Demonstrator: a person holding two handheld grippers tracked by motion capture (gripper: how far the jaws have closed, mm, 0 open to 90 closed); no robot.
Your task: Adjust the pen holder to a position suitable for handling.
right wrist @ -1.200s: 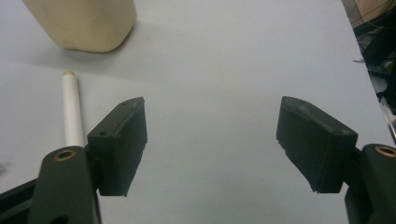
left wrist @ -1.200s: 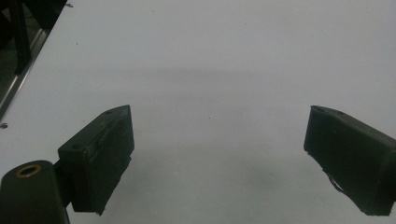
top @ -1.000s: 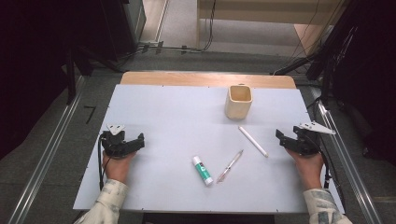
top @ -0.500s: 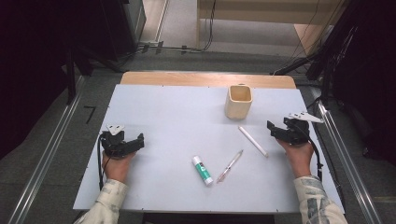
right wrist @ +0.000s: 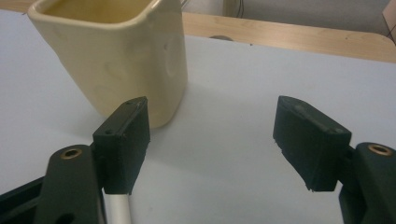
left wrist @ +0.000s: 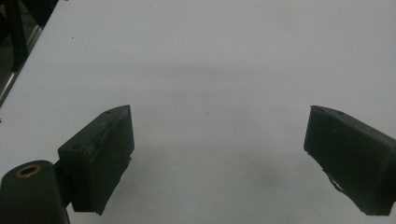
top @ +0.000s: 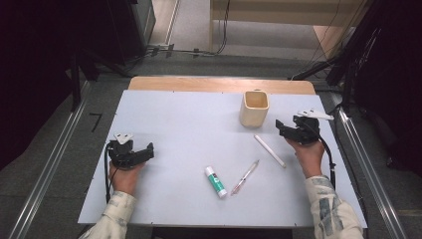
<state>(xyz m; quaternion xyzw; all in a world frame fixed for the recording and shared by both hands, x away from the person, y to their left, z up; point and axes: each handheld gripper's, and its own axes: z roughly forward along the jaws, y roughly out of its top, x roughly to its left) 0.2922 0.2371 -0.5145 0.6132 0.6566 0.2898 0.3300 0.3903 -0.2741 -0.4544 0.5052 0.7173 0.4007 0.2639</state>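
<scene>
the bench (top: pixel 174 124) wears a smooth, matt pale sheet over a bare wood edge. the cup (right wrist: pixel 112 51) looks like cream plastic, faintly glossy and slightly dimpled. the right tongs (right wrist: pixel 212 144) are matt black plastic with small brass-coloured inserts.

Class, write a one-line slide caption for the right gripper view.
Open right gripper facing a cream cup, a white pen beneath one jaw.

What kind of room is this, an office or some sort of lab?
Most likely a lab set up for recording handling work: a white table bears a few props such as a cream cup, cables trail across the floor, and dark equipment racks stand around it.
</scene>
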